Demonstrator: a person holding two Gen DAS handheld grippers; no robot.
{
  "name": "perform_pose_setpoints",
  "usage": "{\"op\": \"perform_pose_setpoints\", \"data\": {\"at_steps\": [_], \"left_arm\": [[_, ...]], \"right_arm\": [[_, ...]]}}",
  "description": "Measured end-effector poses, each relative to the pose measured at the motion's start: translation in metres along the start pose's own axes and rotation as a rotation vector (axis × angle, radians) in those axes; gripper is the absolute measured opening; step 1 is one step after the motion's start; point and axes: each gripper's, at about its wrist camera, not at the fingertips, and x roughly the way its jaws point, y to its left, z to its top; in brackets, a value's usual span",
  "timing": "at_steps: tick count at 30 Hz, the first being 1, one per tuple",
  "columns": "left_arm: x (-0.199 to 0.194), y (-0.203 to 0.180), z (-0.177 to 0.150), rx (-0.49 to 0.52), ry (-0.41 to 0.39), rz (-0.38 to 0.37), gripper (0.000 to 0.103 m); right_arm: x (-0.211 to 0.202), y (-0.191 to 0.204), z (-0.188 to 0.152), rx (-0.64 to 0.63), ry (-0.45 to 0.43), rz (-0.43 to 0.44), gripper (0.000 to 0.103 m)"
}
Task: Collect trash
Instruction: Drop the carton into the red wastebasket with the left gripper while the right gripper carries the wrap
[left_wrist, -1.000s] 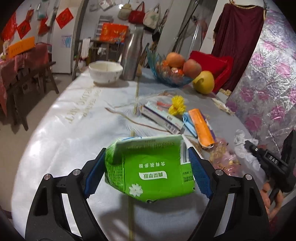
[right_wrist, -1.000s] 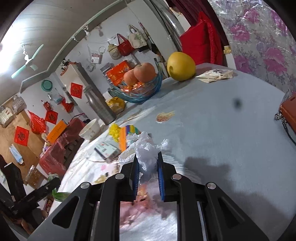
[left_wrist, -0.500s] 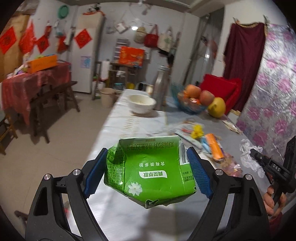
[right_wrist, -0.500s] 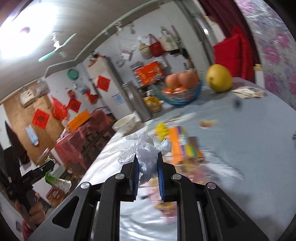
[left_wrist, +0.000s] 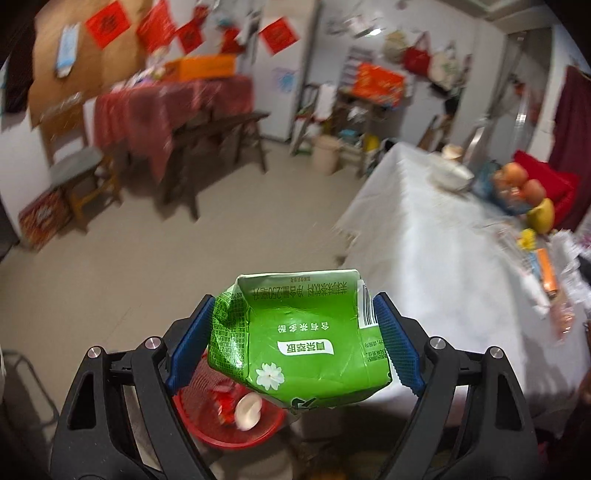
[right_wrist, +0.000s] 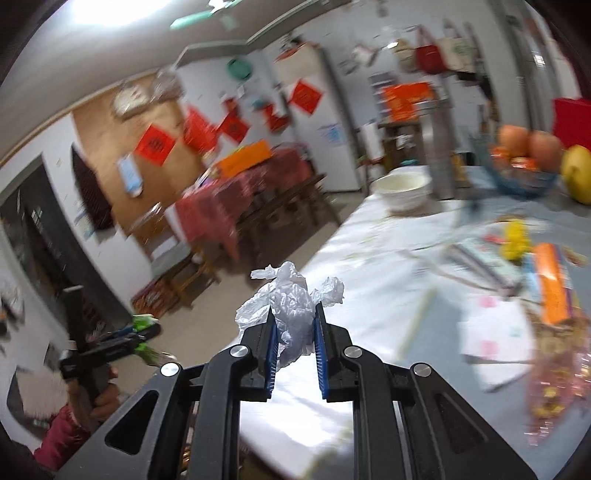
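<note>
Left tool (left_wrist: 295, 347) clamps a crushed green carton (left_wrist: 299, 336) between wide-set pads, held off the tabletop (left_wrist: 424, 258) edge, above a red basket (left_wrist: 225, 417) on the floor near-left. Right tool (right_wrist: 295, 347) is nearly closed on a crumpled white plastic wad (right_wrist: 291, 306), over the tabletop's near-left edge. More litter lies on the tabletop far right, by the fruit bowl (right_wrist: 524, 177).

We see open floor (left_wrist: 155, 280) off the table's (left_wrist: 436, 258) left edge. A red basket (left_wrist: 221, 424) sits low by its near corner. Along the table's right side, a bowl (right_wrist: 402, 188), fruit bowl (right_wrist: 524, 177) and wrappers (right_wrist: 550, 284) crowd the way; its left strip lies bare.
</note>
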Motion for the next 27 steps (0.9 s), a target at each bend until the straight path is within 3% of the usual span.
{"op": "perform_pose_setpoints", "data": {"at_steps": [6, 9, 12, 21, 27], "left_arm": [[0.042, 0.051, -0.025, -0.071, 0.131, 0.049, 0.084], [0.05, 0.071, -0.031, -0.117, 0.146, 0.052, 0.091], [0.053, 0.08, -0.035, -0.138, 0.156, 0.053, 0.092], [0.028, 0.088, -0.033, -0.045, 0.061, 0.21, 0.096], [0.013, 0.103, -0.024, -0.071, 0.02, 0.237, 0.096]], "right_arm": [[0.042, 0.063, -0.007, -0.09, 0.105, 0.058, 0.018], [0.061, 0.085, -0.012, -0.119, 0.155, 0.071, 0.018], [0.076, 0.101, -0.016, -0.136, 0.198, 0.081, 0.018], [0.116, 0.149, -0.032, -0.202, 0.315, 0.13, 0.018], [0.148, 0.183, -0.046, -0.257, 0.394, 0.166, 0.018]]}}
